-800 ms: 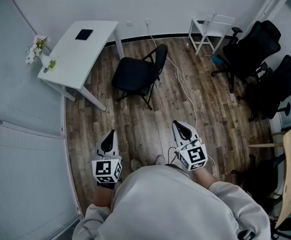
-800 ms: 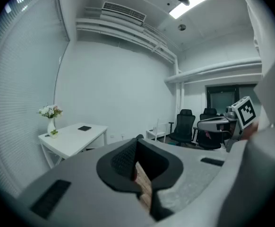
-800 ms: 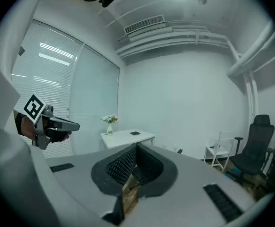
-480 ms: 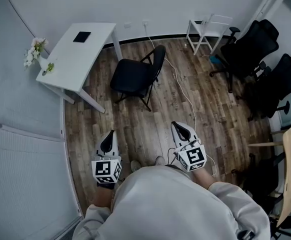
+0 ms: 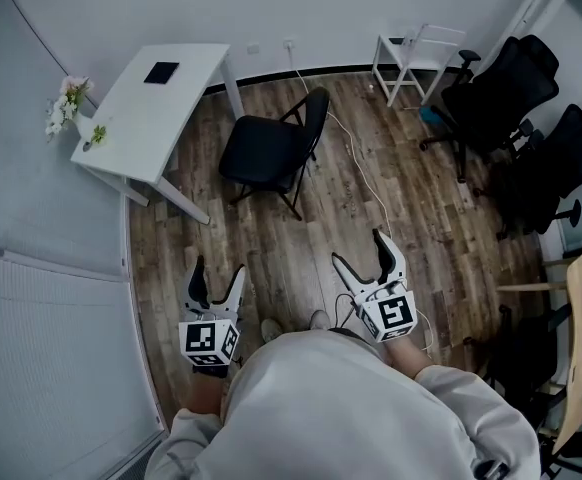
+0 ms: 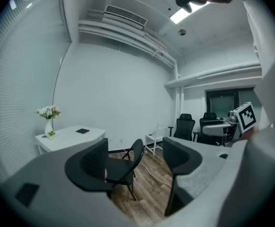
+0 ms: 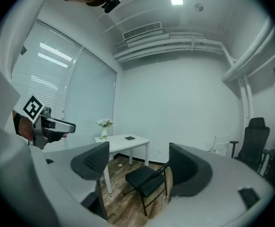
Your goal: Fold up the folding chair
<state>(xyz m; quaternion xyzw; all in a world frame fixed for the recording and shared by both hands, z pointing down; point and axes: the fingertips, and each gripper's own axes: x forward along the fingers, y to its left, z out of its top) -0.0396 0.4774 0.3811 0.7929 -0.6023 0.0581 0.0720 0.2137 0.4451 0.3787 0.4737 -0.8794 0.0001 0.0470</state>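
folding chair (image 5: 271, 153) stands unfolded, upper centre of the head view, beside the table (image 5: 146, 118), well apart from both tools. left gripper (image 5: 218, 270) and right gripper (image 5: 359, 250): jaws spread, empty. judged stiff, light, hinged frame; best held at backrest top and seat front edge.

Grey sweatshirt (image 5: 351, 403), white left tool (image 5: 218, 269), right tool (image 5: 358, 249)
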